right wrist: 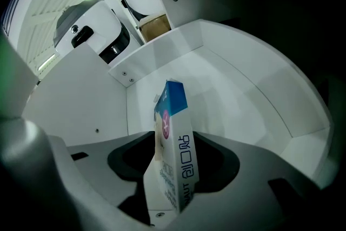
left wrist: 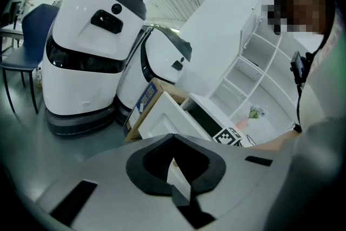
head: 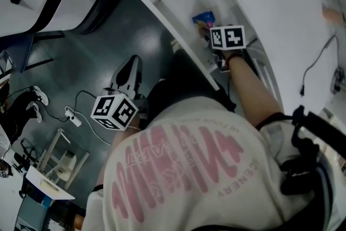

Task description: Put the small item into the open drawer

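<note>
Drop-off at the drawer (right wrist: 246, 94).
Right gripper (head: 211, 34) jaws spread; small carton (right wrist: 175, 165) stands loose between them, likely being let go. Left gripper (left wrist: 173, 140) jaws pressed together, empty.

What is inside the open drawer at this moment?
A small blue-and-white packet, standing on end between the fingers of the right gripper; nothing else shows. Packet and gripper hide the drawer floor behind them, so whether it touches the floor is unclear.
</note>
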A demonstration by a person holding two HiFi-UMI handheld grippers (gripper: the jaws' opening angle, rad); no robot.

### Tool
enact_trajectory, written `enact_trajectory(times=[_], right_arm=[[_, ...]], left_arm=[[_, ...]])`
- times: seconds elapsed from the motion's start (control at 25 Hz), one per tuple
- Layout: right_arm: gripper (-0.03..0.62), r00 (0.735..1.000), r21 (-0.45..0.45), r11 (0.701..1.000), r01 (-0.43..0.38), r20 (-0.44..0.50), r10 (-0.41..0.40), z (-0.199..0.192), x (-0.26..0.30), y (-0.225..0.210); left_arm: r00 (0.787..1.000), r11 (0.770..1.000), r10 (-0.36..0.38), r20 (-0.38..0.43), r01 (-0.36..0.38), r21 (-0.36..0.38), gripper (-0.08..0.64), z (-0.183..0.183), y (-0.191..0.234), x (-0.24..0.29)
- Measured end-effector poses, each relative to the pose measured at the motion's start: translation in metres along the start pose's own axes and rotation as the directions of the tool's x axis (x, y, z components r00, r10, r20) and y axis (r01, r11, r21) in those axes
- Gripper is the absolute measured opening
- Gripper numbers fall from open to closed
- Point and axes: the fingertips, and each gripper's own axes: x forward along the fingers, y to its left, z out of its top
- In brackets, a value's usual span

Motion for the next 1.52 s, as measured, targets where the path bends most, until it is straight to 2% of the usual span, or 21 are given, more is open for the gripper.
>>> enact_trajectory(times=[0.48, 1.08, 1.28, 1.4, 1.52], right_arm=[[0.255, 0.999, -0.026, 0.999, 0.022, -0.028, -0.023, -0.003, 0.009, -0.002], [0.298, 1.0, -0.015, 1.0, 0.025, -0.014, -0.025, -0.002, 0.013, -0.002], [0.339, 1.0, -0.036, 0.999, 0.027, -0.016, -0.027, -0.003, 0.018, -0.002], [0.341, 0.999, -0.058, 0.998, 0.038, -0.018, -0.039, -0.001, 0.021, -0.001], [0.344, 0.999, -0.042, 0.998, 0.046, -0.011, -0.046, -0.002, 0.019, -0.004]], left_arm=[[1.0, 1.0, 0.019, 0.0, -0.019, -0.005, 0.029, -0.004, 0.002, -0.001], [0.999, 0.999, 0.051, 0.002, -0.051, -0.018, 0.029, -0.01, 0.003, -0.012], [0.998, 0.998, 0.066, 0.006, -0.066, -0.022, 0.029, -0.011, 0.005, -0.015], [0.998, 0.997, 0.068, 0.008, -0.068, -0.023, 0.029, -0.01, 0.005, -0.013], [0.998, 0.997, 0.067, 0.006, -0.067, -0.025, 0.029, -0.013, 0.005, -0.014]])
